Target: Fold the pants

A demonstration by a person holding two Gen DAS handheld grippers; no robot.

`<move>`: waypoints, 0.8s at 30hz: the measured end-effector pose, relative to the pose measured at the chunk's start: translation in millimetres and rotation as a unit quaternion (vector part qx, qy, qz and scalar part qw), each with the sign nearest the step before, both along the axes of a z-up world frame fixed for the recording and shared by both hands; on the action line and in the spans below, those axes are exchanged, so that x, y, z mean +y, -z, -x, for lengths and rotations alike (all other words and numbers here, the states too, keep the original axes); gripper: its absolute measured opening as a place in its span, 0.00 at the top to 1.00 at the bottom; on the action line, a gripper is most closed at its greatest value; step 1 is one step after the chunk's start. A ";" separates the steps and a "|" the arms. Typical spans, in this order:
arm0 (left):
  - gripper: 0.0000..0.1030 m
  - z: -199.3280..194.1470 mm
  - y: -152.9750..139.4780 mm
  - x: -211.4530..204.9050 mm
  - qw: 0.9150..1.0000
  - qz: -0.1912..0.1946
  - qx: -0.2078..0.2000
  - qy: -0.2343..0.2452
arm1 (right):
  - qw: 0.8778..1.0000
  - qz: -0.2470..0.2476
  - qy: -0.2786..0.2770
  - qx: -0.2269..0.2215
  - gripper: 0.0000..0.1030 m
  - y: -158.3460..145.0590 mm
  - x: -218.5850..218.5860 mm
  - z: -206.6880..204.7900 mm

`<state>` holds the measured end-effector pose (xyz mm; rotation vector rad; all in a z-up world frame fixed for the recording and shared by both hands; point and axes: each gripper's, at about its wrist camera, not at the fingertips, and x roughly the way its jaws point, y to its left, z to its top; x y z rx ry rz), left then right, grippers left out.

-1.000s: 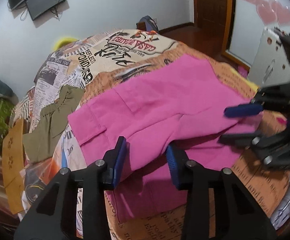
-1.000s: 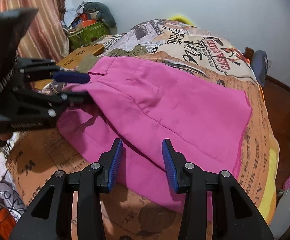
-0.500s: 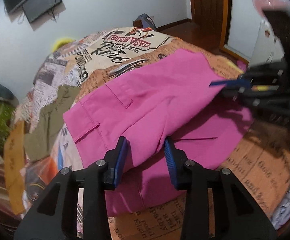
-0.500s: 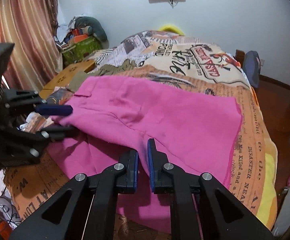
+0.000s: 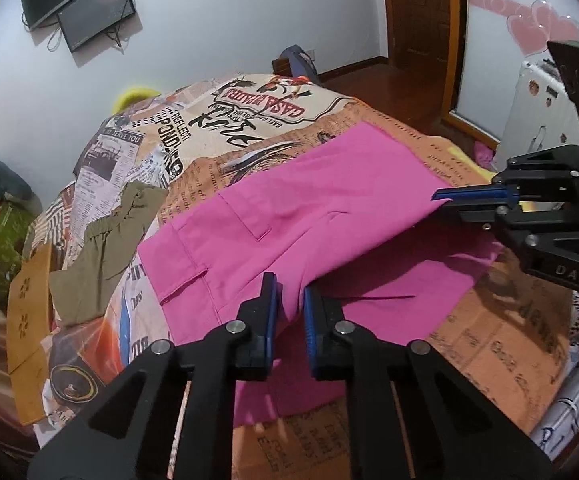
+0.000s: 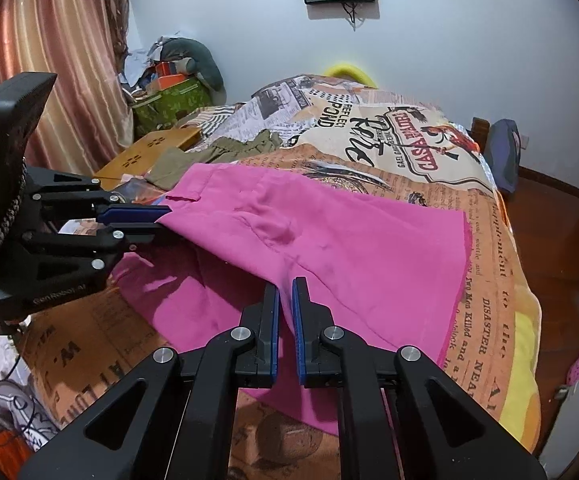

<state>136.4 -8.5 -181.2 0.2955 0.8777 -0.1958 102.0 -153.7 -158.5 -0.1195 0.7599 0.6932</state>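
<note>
Bright pink pants lie on a bed with a newspaper-print cover. The top leg is lifted off the lower leg. My left gripper is shut on the near edge of the top layer by the waistband end. My right gripper is shut on the same edge nearer the hem. The right gripper also shows in the left wrist view, the left gripper in the right wrist view. The pants sag between both grips.
An olive garment lies on the bed beyond the waistband. A yellow-brown board and clutter stand by the curtain. A chair is at the far bed corner. Wooden floor and a door are to the right.
Both grippers closed on the top leg's near edge, the right first and then the left, and lifted it off the lower leg.
</note>
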 end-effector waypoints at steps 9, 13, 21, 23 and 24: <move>0.89 19.4 1.7 -4.9 1.000 0.003 0.014 0.007 | 1.000 0.016 -0.011 0.000 0.95 4.1 -2.2 14.1; 0.89 26.2 8.7 -9.2 1.000 0.004 0.023 0.009 | 1.000 0.025 -0.012 0.011 0.95 13.0 -5.3 19.5; 0.89 32.2 18.5 -12.0 0.999 0.019 0.040 0.009 | 0.999 0.029 -0.009 0.032 0.94 23.9 -9.8 25.2; 0.89 33.5 21.1 -12.7 0.999 0.018 0.045 0.009 | 0.999 0.030 -0.010 0.038 0.94 25.1 -10.1 25.3; 0.89 34.7 21.0 -12.1 0.999 0.020 0.046 0.009 | 0.999 0.030 -0.010 0.039 0.94 24.2 -10.8 26.7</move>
